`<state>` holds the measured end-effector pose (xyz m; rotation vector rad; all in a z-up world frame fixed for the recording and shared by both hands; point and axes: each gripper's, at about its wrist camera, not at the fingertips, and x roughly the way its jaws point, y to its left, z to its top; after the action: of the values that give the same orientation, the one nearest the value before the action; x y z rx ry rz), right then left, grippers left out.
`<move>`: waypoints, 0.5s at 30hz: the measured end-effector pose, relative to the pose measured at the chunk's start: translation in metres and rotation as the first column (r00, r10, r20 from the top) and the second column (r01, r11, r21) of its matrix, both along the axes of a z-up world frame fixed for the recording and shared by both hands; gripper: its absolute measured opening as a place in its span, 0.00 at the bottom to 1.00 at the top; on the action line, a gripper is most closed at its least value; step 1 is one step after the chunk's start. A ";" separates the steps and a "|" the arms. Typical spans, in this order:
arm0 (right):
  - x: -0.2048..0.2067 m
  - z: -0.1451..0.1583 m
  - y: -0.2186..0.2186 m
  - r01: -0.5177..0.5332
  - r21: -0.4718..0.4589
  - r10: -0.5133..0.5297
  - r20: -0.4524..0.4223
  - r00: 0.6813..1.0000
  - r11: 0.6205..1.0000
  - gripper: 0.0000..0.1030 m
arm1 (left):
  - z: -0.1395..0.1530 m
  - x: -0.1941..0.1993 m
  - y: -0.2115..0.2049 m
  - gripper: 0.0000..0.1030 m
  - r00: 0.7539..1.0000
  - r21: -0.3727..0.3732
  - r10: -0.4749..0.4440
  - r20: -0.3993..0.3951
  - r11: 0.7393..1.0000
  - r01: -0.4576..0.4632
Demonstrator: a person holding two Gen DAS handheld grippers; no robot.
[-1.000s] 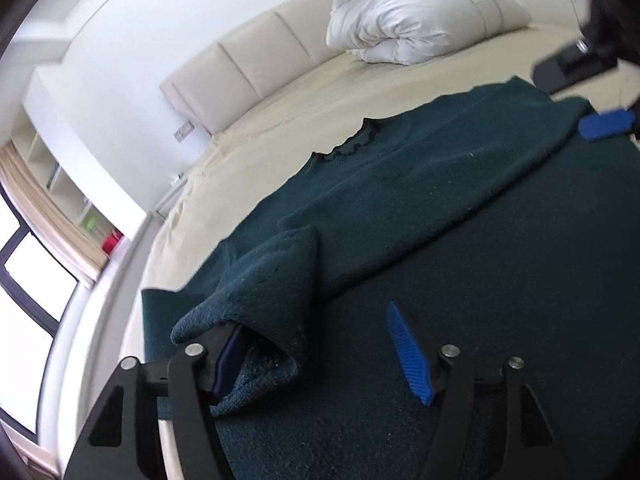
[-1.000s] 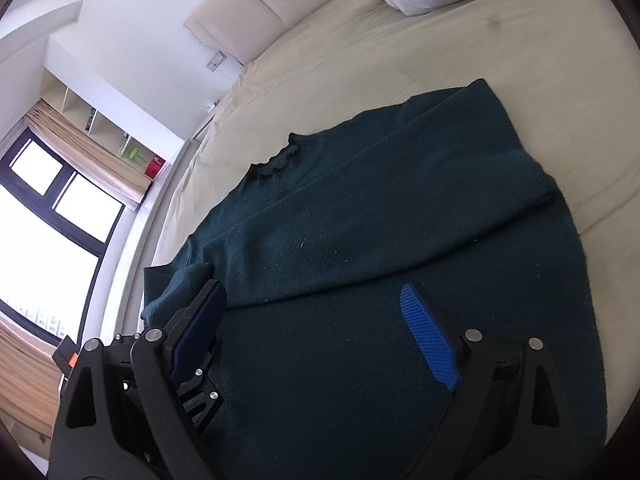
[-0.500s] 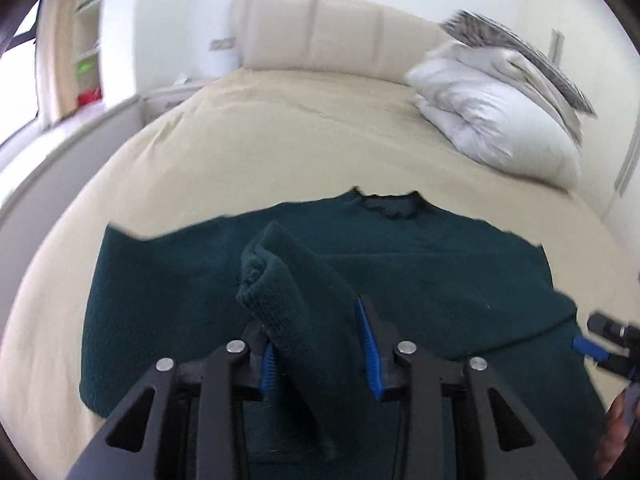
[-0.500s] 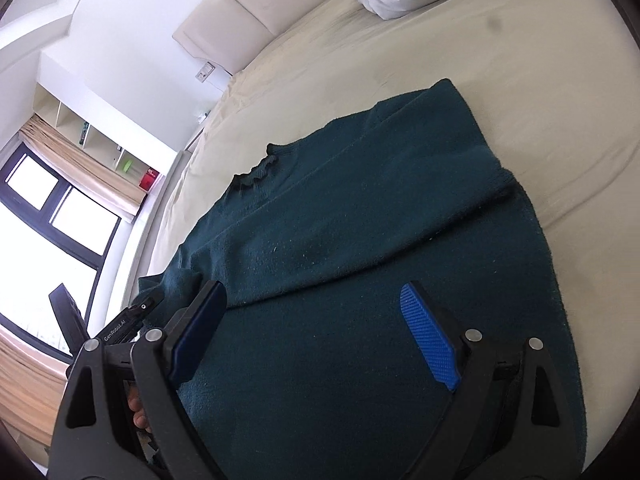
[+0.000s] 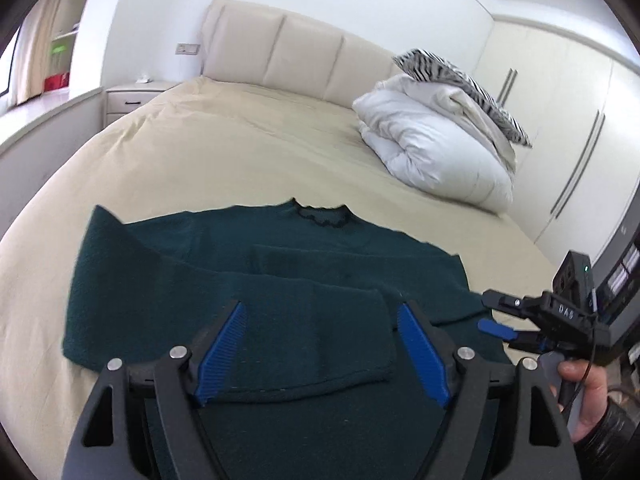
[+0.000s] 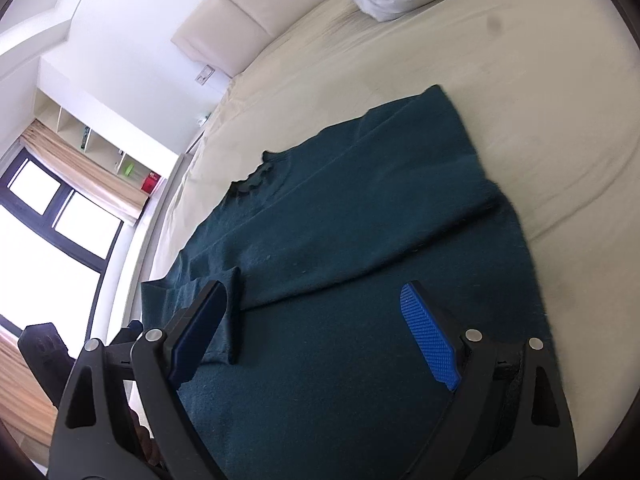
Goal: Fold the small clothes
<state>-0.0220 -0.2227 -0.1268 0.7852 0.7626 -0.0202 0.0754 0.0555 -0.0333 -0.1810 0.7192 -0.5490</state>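
The left claw (image 5: 320,344) hovers wide apart above a folded sleeve (image 5: 312,340) of the dark green sweater (image 6: 360,220) spread on the bed (image 5: 224,144); the right claw (image 6: 316,332) likewise gapes, holding nothing.

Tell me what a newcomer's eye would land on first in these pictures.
The dark green sweater spread flat across the beige bed dominates both views, one sleeve folded across its body between the open jaws of the left gripper. Next comes the white duvet heaped by the headboard, a zebra-striped pillow on top. The right gripper hovers open over the sweater's lower part.
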 end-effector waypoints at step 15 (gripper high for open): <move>0.102 -0.025 0.132 -0.276 -0.195 0.239 -0.194 0.951 0.941 0.41 | -0.030 0.054 0.132 0.78 0.919 -0.016 0.364 -0.151 0.929 -0.371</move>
<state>0.0801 -0.0909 -0.1515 0.4707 1.0019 0.0654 0.1295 0.1876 -0.0634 -0.3925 0.7923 -0.1916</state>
